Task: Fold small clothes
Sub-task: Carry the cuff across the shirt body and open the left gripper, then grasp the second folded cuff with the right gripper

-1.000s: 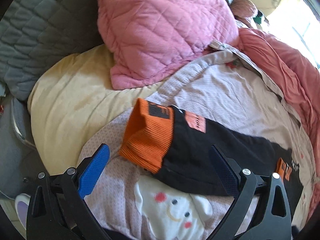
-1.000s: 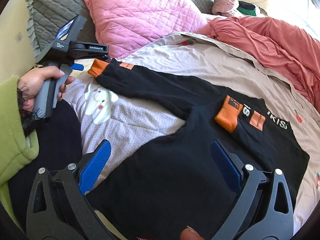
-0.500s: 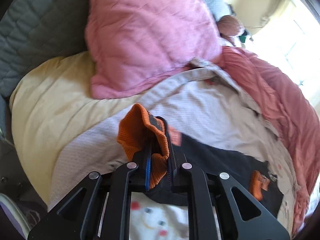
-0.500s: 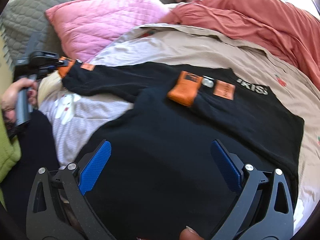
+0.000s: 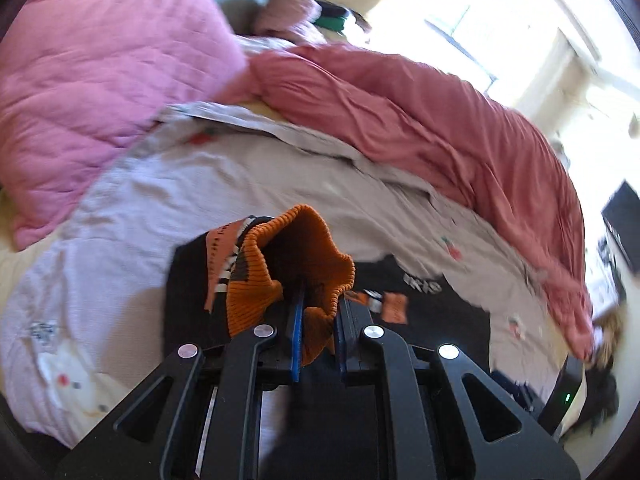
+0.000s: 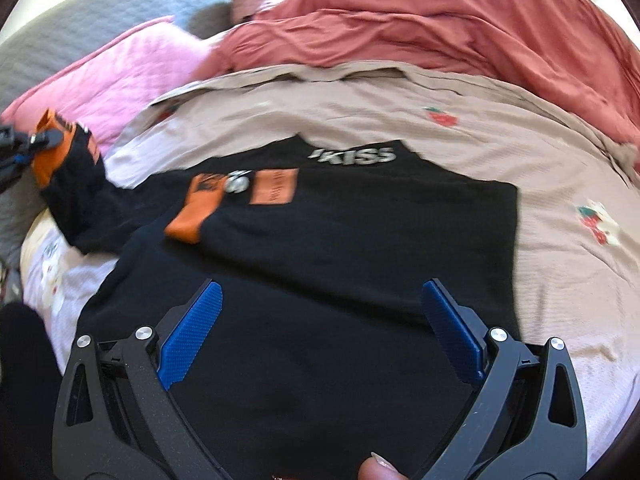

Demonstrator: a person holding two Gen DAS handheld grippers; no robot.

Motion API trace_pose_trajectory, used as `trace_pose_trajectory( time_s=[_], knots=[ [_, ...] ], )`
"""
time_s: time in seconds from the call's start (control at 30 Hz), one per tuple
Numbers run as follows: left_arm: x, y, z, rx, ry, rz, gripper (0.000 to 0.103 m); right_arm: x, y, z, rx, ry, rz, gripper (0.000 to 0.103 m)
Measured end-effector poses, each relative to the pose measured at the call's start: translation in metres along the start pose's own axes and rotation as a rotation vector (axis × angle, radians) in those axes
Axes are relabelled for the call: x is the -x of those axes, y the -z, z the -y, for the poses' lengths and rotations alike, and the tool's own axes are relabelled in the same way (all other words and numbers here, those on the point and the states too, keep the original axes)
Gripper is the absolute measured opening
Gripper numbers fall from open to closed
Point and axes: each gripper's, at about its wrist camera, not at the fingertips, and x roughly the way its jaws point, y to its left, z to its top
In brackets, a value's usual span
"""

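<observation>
A small black sweatshirt (image 6: 340,248) with orange ribbed cuffs and white lettering on the chest lies spread on a pale beige bedcover (image 6: 500,128) printed with strawberries. The left gripper (image 5: 318,320), a black two-finger tool with blue pads, has its jaws closed tight on the orange ribbed cuff (image 5: 296,264) of one black sleeve, and the knit bunches up above the fingertips, lifted clear of the cover. In the right wrist view that same cuff (image 6: 50,148) shows at the far left edge, pinched in the left gripper, with the sleeve (image 6: 84,200) running from it to the body of the sweatshirt. The other orange cuff (image 6: 196,208) lies folded across the chest, just beside an orange rectangular patch (image 6: 274,186) and below the white lettering (image 6: 352,155). The right gripper (image 6: 320,332) hangs over the lower part of the black sweatshirt with its blue-padded jaws spread wide and nothing between them; whether the tips touch the cloth cannot be told. A fingertip (image 6: 376,468) of the person shows at the bottom edge. A quilted pink pillow (image 5: 100,92) and a rumpled rust-red blanket (image 5: 420,120) lie beyond the bedcover, and bright windows (image 5: 500,20) stand behind them.
</observation>
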Motion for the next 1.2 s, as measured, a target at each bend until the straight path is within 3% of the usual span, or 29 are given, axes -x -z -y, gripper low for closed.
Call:
trace_pose_trajectory(
  time_s=[0.27, 0.43, 0.53, 0.57, 0.6, 0.67, 0.73, 0.8, 0.9, 0.97, 1.07, 1.2],
  knots=[
    [-0.067, 0.035, 0.065, -0.107, 0.052, -0.157, 0.012, -0.008, -0.001, 0.041, -0.097, 0.086, -0.034, 0.094],
    [-0.101, 0.058, 0.084, -0.139, 0.092, -0.244, 0.016, -0.007, -0.001, 0.058, -0.142, 0.105, -0.031, 0.094],
    [-0.113, 0.071, 0.097, -0.181, 0.112, -0.288, 0.028, -0.008, 0.000, 0.064, -0.154, 0.117, -0.032, 0.094],
    [-0.115, 0.074, 0.101, -0.192, 0.122, -0.294, 0.039, -0.009, 0.000, 0.065, -0.157, 0.120, -0.033, 0.094],
    [-0.113, 0.076, 0.105, -0.211, 0.133, -0.289, 0.050, -0.009, 0.000, 0.065, -0.160, 0.121, -0.032, 0.094],
    [-0.106, 0.076, 0.107, -0.236, 0.134, -0.265, 0.054, -0.008, 0.001, 0.064, -0.167, 0.107, -0.027, 0.094],
    [-0.095, 0.070, 0.099, -0.251, 0.101, -0.226, 0.064, -0.008, 0.001, 0.057, -0.159, 0.075, -0.020, 0.094],
    [-0.085, 0.060, 0.083, -0.257, 0.025, -0.183, 0.078, -0.009, 0.001, 0.043, -0.127, 0.035, -0.018, 0.094],
    [-0.077, 0.049, 0.054, -0.266, -0.125, -0.134, 0.086, -0.010, 0.001, 0.013, -0.056, -0.022, -0.017, 0.094],
    [-0.073, 0.043, 0.038, -0.231, -0.128, -0.130, 0.086, -0.012, 0.001, -0.006, -0.018, -0.047, -0.026, 0.094],
    [-0.064, 0.034, 0.013, -0.163, -0.061, -0.126, 0.086, -0.016, 0.001, -0.033, 0.033, -0.078, -0.049, 0.094],
    [-0.059, 0.020, -0.016, -0.136, -0.147, -0.077, 0.086, -0.024, 0.001, -0.064, 0.060, -0.129, -0.092, 0.094]
  ],
)
